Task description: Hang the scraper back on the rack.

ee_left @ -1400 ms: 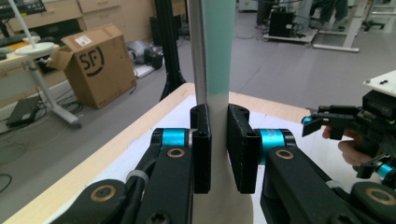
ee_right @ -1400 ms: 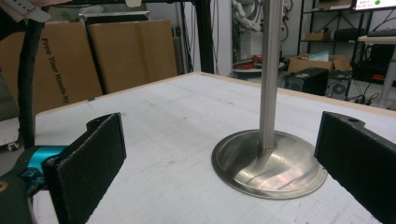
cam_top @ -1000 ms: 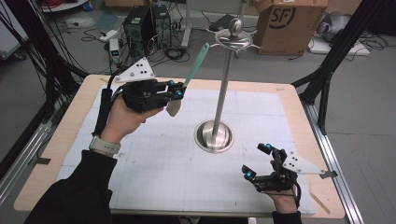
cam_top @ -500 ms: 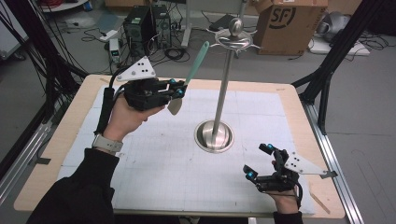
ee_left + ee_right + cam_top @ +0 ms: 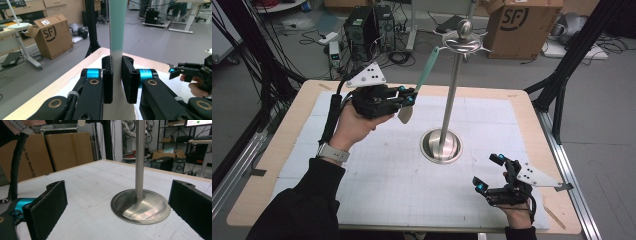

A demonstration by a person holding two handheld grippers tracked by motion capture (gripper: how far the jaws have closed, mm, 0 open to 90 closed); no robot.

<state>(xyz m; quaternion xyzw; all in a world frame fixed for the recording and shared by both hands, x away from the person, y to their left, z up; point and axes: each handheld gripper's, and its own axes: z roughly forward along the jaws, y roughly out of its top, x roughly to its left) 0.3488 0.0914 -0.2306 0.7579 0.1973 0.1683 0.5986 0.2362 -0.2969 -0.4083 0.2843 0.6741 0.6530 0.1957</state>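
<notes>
Black pads of the right claw (image 5: 491,173) stand spread wide and empty, low over the near right corner of the tabletop (image 5: 377,200), facing the round steel base of the stand (image 5: 441,146). Beyond it, at the middle of the white grid mat, the stand's pole rises to a crown of small hooks (image 5: 464,44) under a ball knob.

Farther back and to the left, the left claw (image 5: 408,97) is lifted above the mat and pinches the spatula (image 5: 424,75) low on its teal handle, just above the pale blade, which hangs down while the handle slants up toward the hooks. In the left gripper view the pads press the handle from both sides.

I judge the step in hand to be carrying the spatula to the stand for hanging. The next move would call for raising the handle's tip level with a hook and easing any hanging hole over it without knocking the pole.

Whether the handle ends in a hole is too small to tell; in the left gripper view the handle runs out of frame at the top. The hooks' shapes are blurred against the floor clutter beyond.
</notes>
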